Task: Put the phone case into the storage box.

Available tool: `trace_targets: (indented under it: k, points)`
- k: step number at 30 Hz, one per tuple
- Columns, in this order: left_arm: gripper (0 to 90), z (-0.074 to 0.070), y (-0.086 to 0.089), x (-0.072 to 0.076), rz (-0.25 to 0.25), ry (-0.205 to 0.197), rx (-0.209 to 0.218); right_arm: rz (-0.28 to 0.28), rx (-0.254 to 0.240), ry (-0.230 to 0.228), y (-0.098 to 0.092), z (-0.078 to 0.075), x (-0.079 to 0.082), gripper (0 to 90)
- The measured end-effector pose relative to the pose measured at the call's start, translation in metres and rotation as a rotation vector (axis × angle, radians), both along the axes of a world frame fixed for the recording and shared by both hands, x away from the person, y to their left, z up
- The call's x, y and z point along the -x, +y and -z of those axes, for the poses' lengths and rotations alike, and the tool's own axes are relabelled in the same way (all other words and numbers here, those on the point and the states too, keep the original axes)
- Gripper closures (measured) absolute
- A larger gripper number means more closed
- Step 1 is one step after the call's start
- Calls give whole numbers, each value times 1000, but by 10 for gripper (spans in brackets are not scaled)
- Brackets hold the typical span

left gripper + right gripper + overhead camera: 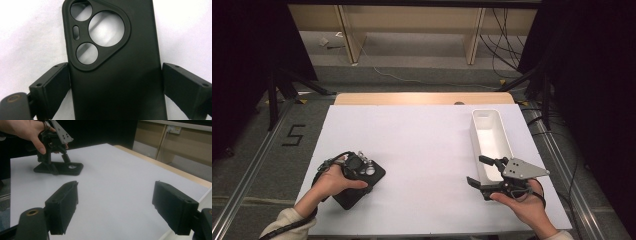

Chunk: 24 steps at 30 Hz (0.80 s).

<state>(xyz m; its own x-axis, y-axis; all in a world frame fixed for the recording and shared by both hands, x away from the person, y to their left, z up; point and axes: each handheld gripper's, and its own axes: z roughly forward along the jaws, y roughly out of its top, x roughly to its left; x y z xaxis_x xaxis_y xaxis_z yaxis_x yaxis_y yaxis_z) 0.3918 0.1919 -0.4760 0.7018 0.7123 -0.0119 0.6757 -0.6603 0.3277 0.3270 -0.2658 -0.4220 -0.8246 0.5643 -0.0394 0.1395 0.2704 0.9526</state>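
Black phone case [115, 70] lies flat on white worktop [422, 145], lower left of high view, camera cut-outs showing. L claw [115, 85] straddles case: jaws stand either side of its long edges, thin gap on the right in left gripper view, pads not seen pressing; reads as apart. R claw [479, 172] at lower right of high view, jaws wide apart, nothing between. White tray [492, 137] sits just beside R claw, right side of frame.
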Motion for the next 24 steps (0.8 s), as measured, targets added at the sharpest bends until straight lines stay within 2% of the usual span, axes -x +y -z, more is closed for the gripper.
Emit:
trace_targets:
  k: [24]
  points:
    - [143, -3, 0, 3, -20, -2, -5, 1, 1, 0, 0, 0, 0, 221]
